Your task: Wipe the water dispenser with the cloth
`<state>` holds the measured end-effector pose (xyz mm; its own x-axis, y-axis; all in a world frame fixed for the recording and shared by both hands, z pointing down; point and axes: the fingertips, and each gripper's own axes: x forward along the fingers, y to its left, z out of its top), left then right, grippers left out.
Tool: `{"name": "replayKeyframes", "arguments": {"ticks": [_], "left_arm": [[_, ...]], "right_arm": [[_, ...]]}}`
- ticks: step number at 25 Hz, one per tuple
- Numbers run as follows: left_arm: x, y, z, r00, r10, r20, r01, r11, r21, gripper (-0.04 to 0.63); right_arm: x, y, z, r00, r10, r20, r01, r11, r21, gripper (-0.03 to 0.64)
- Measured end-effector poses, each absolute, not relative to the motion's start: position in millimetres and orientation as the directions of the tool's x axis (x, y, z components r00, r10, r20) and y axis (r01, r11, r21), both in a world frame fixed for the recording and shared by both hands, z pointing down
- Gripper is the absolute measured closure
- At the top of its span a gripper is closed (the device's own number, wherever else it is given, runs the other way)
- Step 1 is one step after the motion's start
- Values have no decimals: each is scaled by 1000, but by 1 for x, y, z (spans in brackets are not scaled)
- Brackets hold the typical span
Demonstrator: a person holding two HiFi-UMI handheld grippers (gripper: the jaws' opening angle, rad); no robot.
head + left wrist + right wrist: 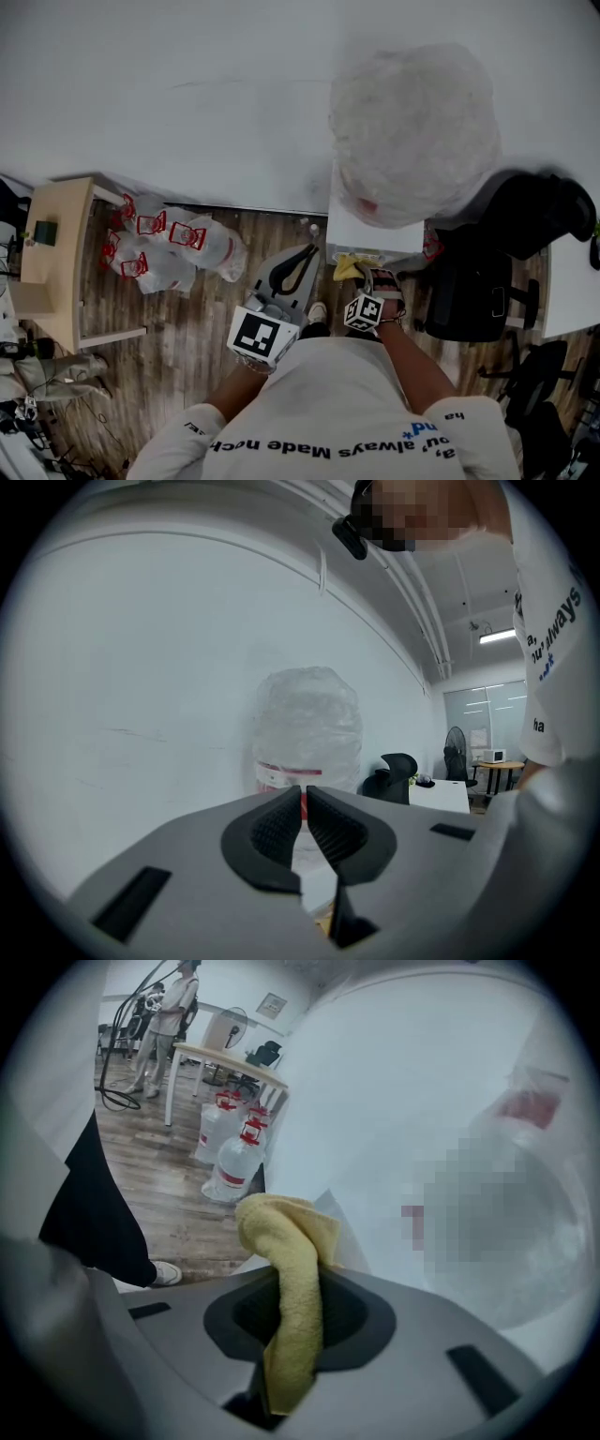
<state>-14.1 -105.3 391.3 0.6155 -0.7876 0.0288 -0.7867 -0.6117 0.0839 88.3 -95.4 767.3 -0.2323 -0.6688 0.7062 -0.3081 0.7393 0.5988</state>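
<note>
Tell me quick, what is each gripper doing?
Left gripper: shut, empty.
Right gripper: shut on the cloth.

We wear a white T-shirt (347, 417) printed with dark lettering and a touch of blue, dark trousers (94, 1213) and a white shoe (167, 1272). Our left claw (305, 258) is a grey moulded shell with black ribbed pads (279, 829) and a black-and-white marker cube (261, 336). Our right claw (370, 279) bears a like cube (366, 311).
</note>
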Motion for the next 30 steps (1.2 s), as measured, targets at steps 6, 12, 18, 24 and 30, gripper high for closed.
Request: {"name": "replayKeyframes", "arguments": {"ticks": [6,12,18,24,30], "left_arm": [[-31,-108,396,613,-789,41,-789,-607,92,558],[-46,-110,400,610,-791,58,-792,-604,93,559],[-55,-115,396,611,-791,35,-790,-606,94,560],[-51,-114,398,615,-788,46,-788,-609,93,560],[-43,-111,394,623,-781,38,-781,-618,96,558]], "right_arm": [[45,-111,780,-229,-646,728,-229,763,604,540],[28,-125,793,-206,-625,753,-193,780,595,538],[34,-133,798,-157,-630,761,-180,776,605,538],[57,-137,789,-127,-649,750,-181,759,626,538],[84,-134,794,-96,-655,749,-185,751,633,538]]}}
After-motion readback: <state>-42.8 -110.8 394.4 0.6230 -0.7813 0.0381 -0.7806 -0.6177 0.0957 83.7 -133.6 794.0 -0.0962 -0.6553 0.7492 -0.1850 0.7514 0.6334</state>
